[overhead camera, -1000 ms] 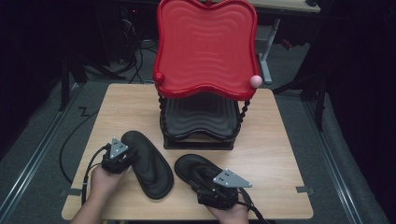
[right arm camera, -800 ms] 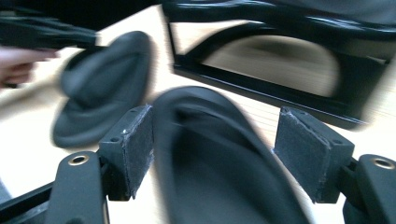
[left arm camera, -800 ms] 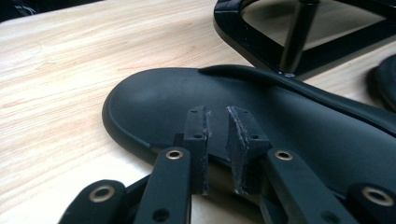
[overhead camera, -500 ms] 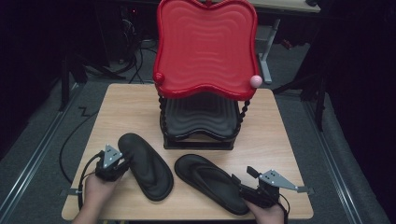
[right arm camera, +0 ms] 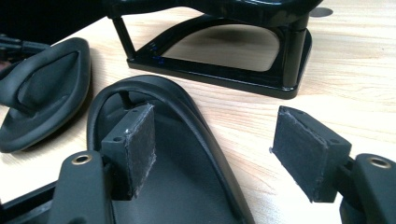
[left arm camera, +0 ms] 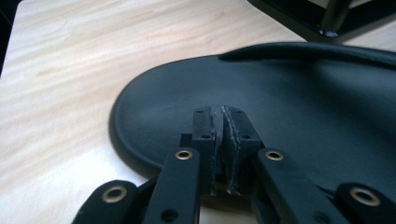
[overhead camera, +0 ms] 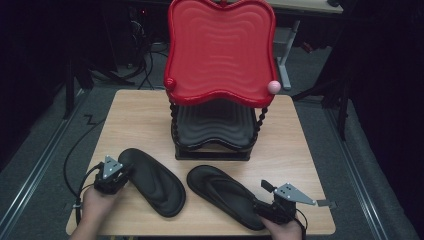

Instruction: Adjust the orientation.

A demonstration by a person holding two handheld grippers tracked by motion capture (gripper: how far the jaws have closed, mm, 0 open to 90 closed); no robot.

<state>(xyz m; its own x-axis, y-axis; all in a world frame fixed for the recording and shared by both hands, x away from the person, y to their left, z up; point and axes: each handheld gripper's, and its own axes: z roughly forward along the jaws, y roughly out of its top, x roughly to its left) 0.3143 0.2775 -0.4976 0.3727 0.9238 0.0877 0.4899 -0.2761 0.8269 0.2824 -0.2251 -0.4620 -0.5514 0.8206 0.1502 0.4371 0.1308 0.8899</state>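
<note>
Two matte black rubber flip-flop sandals lay on the pale wood-grain table (overhead camera: 125,110), in front of a two-tier rack with a glossy red rippled upper tray (overhead camera: 220,50) and a black lower tray (overhead camera: 212,125). The left sandal (overhead camera: 150,180) lay sole up, smooth and oval; the left gripper (overhead camera: 116,172) rested over its end, jaws closed together, as its own view showed. The right sandal (overhead camera: 225,195) showed its strap. The right gripper (overhead camera: 264,199) stood open, one pad (right arm camera: 133,144) over the sandal's edge.

This is looking like a lab or recording studio rather than a home. A lone wooden table (overhead camera: 125,115) is sitting on grey carpet (overhead camera: 45,135), black curtains (overhead camera: 30,60) are hanging around it, and cables (overhead camera: 145,65) are trailing across the floor behind.
</note>
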